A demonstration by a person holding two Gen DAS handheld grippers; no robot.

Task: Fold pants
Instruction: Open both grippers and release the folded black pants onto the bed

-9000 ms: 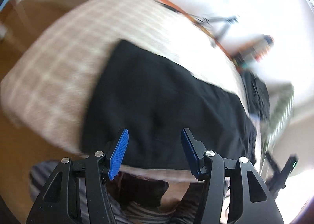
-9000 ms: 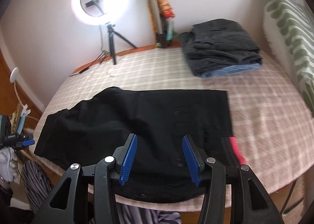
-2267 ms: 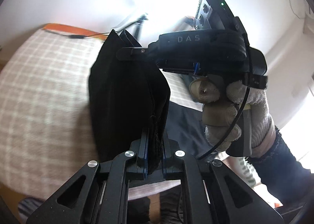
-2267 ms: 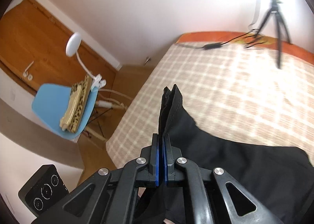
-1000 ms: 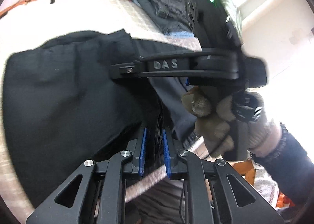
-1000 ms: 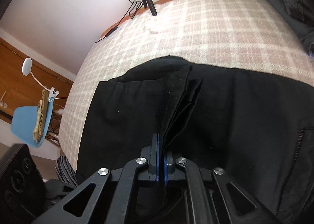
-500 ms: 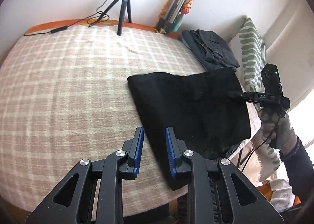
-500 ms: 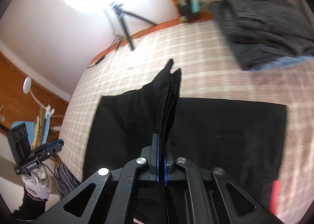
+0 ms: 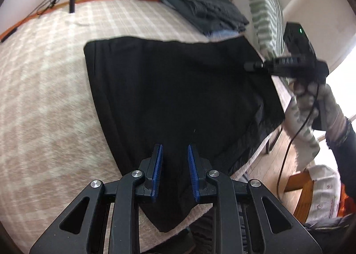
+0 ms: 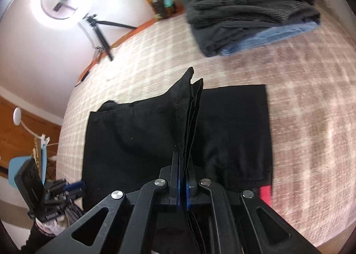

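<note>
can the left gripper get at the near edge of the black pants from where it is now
Probably yes. The left gripper hovers with its jaws slightly apart right over the near part of the folded black pants on the checked bedspread; nothing lies between them.

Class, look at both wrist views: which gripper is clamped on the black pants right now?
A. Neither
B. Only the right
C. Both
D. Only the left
B: the right gripper has its fingers pressed together on a raised fold of the pants, while the left gripper shows a clear gap between its fingers, with the cloth lying flat on the bed beyond them.
</note>
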